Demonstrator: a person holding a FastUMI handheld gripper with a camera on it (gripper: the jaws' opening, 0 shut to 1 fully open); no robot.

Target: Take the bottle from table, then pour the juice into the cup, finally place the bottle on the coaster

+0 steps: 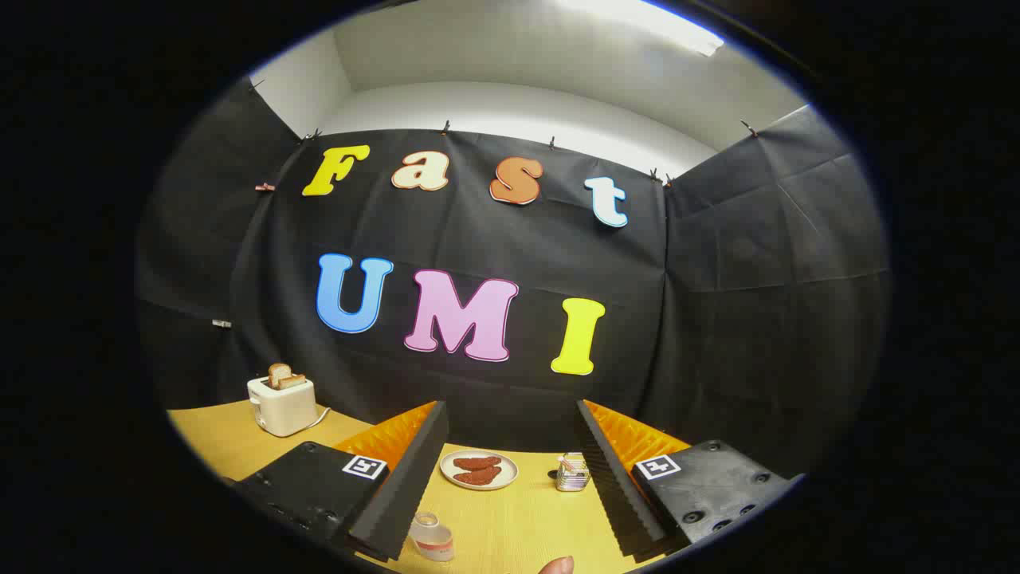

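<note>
the wooden worktop [510, 526] stretched out below the black booth wall. the gripper [510, 486] hung over it with its two fingers spread wide, holding nothing. a white toaster [280, 405] with bread slices in it stood well off to the left beyond the fingers. a plate [479, 469] with two brown pieces lay between the fingers, further ahead. the bottle [433, 538] stood just beside the left finger's base, apart from it. a small shiny holder [572, 473] sat near the right finger.
</note>
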